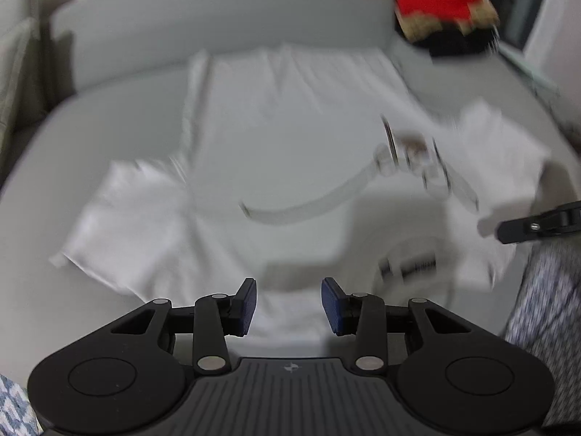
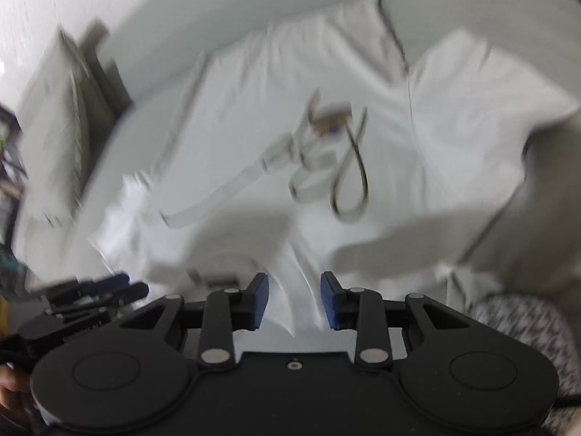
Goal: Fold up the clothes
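A white T-shirt (image 1: pixel 276 138) lies spread flat on a grey bed, both sleeves out, with a printed graphic (image 1: pixel 410 156) on its chest. It also shows in the right wrist view (image 2: pixel 363 83). My left gripper (image 1: pixel 288 305) is open and empty just above the shirt's near edge. My right gripper (image 2: pixel 295 299) is open and empty over the shirt's near part. The right gripper's tip shows at the right edge of the left wrist view (image 1: pixel 537 223). The left gripper shows low left in the right wrist view (image 2: pixel 98 290). Both views are blurred.
A grey headboard (image 1: pixel 218 11) runs along the far side. A red, tan and black pile (image 1: pixel 443 7) sits at the far right corner. A grey pillow (image 2: pixel 54 116) stands at the left. Patterned fabric (image 1: pixel 544 309) borders the near right.
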